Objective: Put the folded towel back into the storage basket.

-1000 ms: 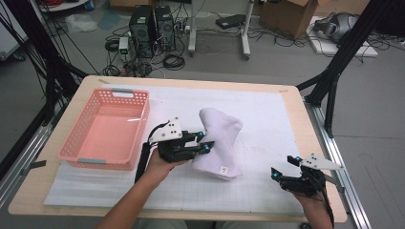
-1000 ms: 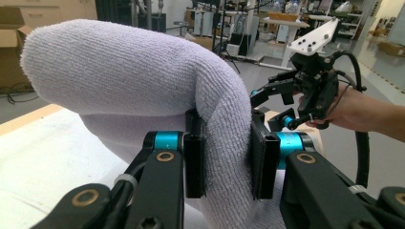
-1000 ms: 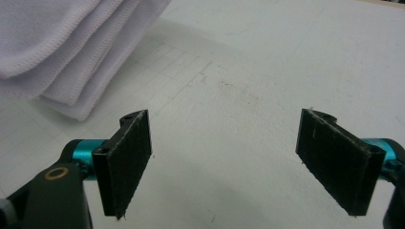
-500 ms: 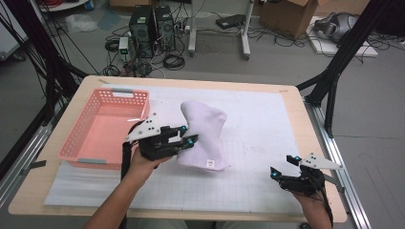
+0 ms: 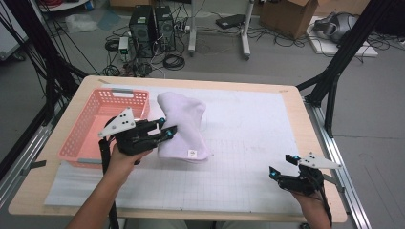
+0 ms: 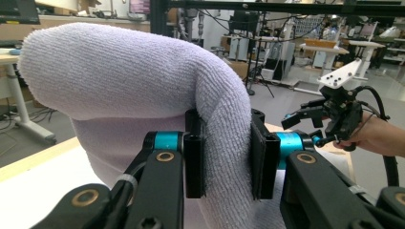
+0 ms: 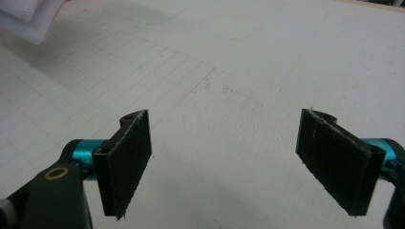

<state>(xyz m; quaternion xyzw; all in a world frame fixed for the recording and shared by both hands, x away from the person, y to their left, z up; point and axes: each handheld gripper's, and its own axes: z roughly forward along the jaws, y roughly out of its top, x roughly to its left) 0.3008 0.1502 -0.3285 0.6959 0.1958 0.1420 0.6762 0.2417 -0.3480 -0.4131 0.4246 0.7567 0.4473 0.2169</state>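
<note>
A folded pale lilac towel (image 5: 184,126) hangs off the table, lifted beside the pink basket (image 5: 90,131). My left gripper (image 5: 168,130) is shut on the towel's left fold. In the left gripper view its black pads (image 6: 193,160) squeeze a thick roll of the towel (image 6: 143,86). My right gripper (image 5: 282,168) rests near the table's front right corner, open, with nothing between its pads (image 7: 126,160) above the white gridded mat (image 7: 229,86). The right gripper (image 6: 334,114) in the person's hand is also seen far off in the left gripper view.
The pink basket stands at the table's left with a grey handle (image 5: 122,90) on its far rim. A white gridded mat (image 5: 248,143) covers the wooden table (image 5: 305,114). Black frame legs (image 5: 334,71) rise at the right; cables and computers lie on the floor behind.
My left gripper has carried the towel leftward and a little up, toward the pink basket. The right gripper has stayed in place.
</note>
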